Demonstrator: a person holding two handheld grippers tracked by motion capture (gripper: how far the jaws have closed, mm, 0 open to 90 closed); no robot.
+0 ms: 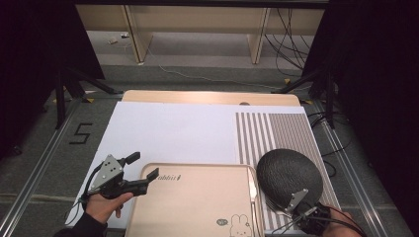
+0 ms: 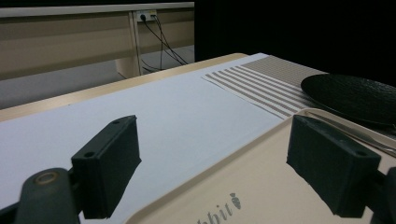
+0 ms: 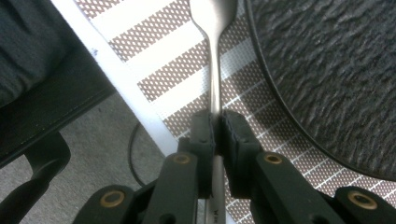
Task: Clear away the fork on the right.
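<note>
The right claw (image 3: 215, 133) is clamped on the handle of a metal utensil (image 3: 215, 70), whose long axis runs straight ahead toward twelve o'clock over the striped placemat (image 3: 154, 51), with the dark round mat (image 3: 327, 70) at two o'clock on the worktop.
</note>
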